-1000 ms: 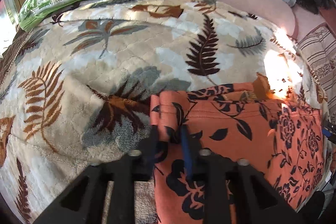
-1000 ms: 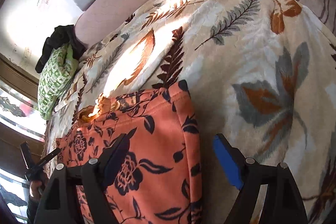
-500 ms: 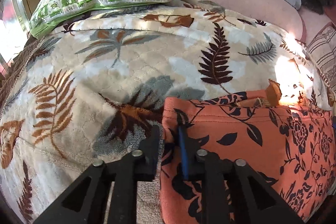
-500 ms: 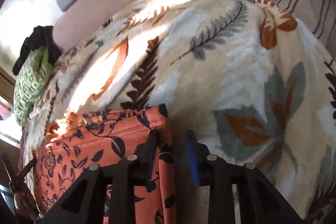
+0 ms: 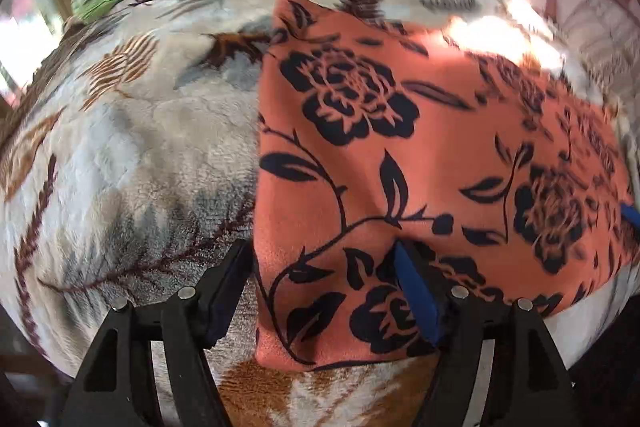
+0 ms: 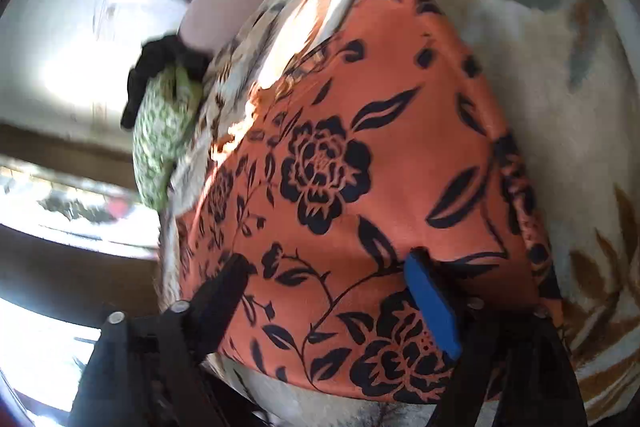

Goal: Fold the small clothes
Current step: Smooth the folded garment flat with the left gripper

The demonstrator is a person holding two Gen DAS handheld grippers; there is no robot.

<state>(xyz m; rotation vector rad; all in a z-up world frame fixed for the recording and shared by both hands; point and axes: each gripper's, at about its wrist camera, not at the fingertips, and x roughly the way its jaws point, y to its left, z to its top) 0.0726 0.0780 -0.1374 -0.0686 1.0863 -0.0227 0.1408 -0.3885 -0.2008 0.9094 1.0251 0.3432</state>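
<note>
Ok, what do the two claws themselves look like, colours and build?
Both look alike. The left claw and the right claw each have two matte black plastic fingers with open triangular cut-outs and small silver screws near the tips. One finger on each carries a bright blue pad; the other finger's lining looks dark. No cables or markings show.

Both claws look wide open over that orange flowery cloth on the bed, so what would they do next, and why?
Probably draw back and regrip for a second fold. The left gripper and right gripper both stand open, holding nothing, and the orange floral garment already lies doubled over on the leaf-print blanket, though it looks wide enough to halve again.
</note>
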